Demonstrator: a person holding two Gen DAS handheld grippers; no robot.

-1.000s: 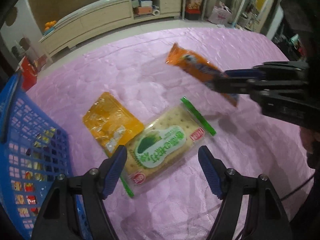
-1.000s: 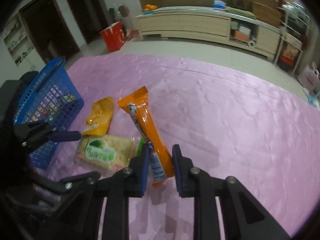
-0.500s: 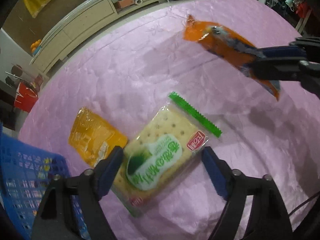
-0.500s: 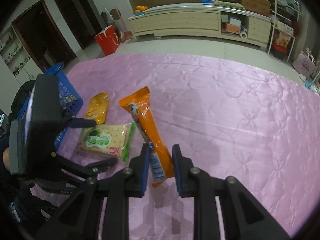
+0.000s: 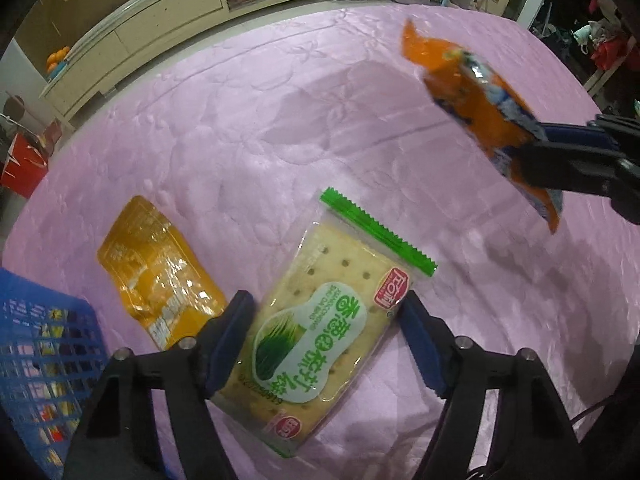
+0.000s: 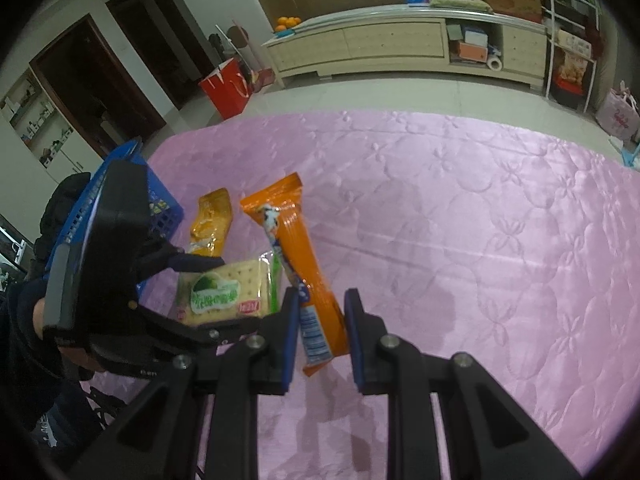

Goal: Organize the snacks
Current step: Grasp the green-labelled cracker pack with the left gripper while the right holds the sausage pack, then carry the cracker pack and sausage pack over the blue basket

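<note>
Now, far left of the left wrist view, the blue basket (image 5: pixel 44 344) sits at the edge of the pink quilted cloth (image 5: pixel 248 128), and through its mesh you can make out small colourful packets already inside, though what they are is too small to tell. Just beside it lies the yellow snack pouch (image 5: pixel 160 272), flat on the cloth and untouched. Next along, the left gripper (image 5: pixel 324 340) has come down over the cracker pack (image 5: pixel 320 320) with its green label; the jaws have just been closing and now stand either side of it, the left pad at the pack's edge, the right one close by its corner, and whether they actually press yet I cannot tell, so I call it unclamped for now. The pack looks flat on the cloth, not lifted. Further right, the right gripper (image 6: pixel 320 308) is clamped on the lower end of the long orange snack bar (image 6: pixel 296 264), holding it up off the cloth, the far end tilted up and away. So the step in hand looks like a double pick: one snack already up, the crackers being taken. Next, the left jaws would need to finish squeezing across the pack's width, gently, since crackers break, then lift and swing left to the basket, with the orange bar to follow.
</note>
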